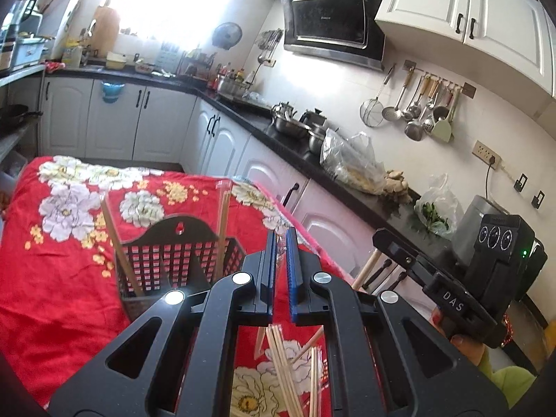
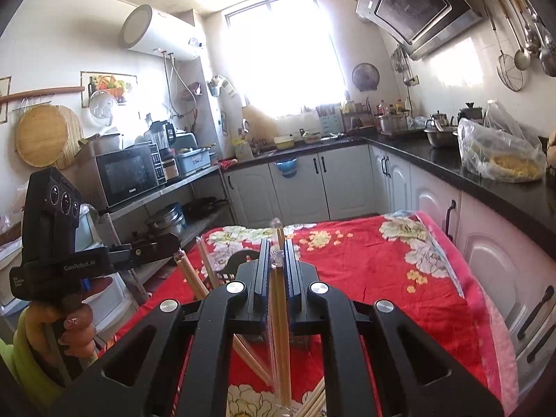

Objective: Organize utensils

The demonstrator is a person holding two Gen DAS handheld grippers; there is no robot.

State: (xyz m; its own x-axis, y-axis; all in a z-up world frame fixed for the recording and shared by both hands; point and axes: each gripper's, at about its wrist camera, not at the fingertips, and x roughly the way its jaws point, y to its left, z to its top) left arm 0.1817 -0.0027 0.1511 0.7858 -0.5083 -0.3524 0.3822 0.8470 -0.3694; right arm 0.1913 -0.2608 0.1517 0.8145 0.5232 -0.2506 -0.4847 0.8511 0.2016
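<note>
Black plastic, blue-padded: left gripper (image 1: 281, 243), jaws drawn close together with clear wrapping pinched in the narrow slot between them. Below its frame, loose pale chopsticks (image 1: 283, 368) in a transparent sleeve lie over the red floral cloth (image 1: 62, 278).

Right gripper (image 2: 277, 253), same make, jaws nearly closed on a wrapped pair of amber chopsticks (image 2: 279, 340), which runs upright through the slot, its tip showing above the jaws. A hand (image 2: 74, 326) with a green sleeve grips the left unit's handle, seen from the right wrist.

Beyond, on the cloth: black lattice utensil caddy (image 1: 173, 260), upright, holding two wrapped chopstick packs (image 1: 222, 229) that lean outward.

Far: black worktop (image 1: 278, 139) over white cabinets, steel pots, bagged food, hanging ladles (image 1: 417, 107), range hood (image 1: 330, 24).
</note>
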